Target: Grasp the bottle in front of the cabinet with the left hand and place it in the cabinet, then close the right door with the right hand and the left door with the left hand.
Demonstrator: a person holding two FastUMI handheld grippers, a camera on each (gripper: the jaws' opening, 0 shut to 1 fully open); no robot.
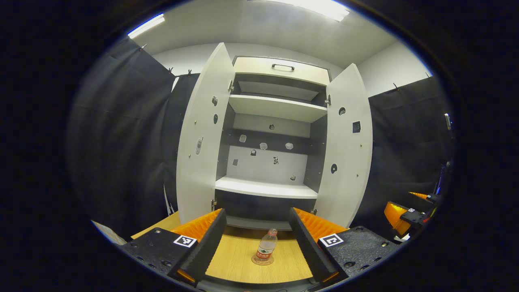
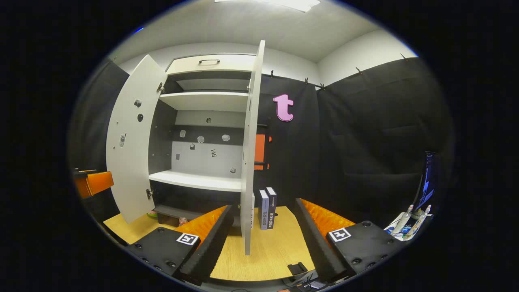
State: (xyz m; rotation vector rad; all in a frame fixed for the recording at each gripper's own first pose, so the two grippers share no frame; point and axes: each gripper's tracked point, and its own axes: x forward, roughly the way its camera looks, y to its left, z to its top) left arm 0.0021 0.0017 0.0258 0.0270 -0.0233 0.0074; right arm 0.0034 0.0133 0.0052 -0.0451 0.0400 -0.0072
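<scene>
Clear plastic, the bottle [image 1: 266, 247] stands upright on a round coaster on the wooden table [image 1: 239, 259], dead ahead of the left gripper [image 1: 257, 237] and framed between its 2 spread fingers, which hold nothing. Its long axis is vertical, cap up, so a level, straight-in approach should suit. Beyond it the cabinet [image 1: 267, 188] stands with both doors swung wide. The right gripper [image 2: 263, 239] is also wide open and empty, facing the right door [image 2: 249, 162] edge-on; the left is the nearer to the bottle.

The bottle [image 1: 266, 248] stands on the table [image 1: 239, 259] before the open cabinet [image 1: 271, 134].
</scene>
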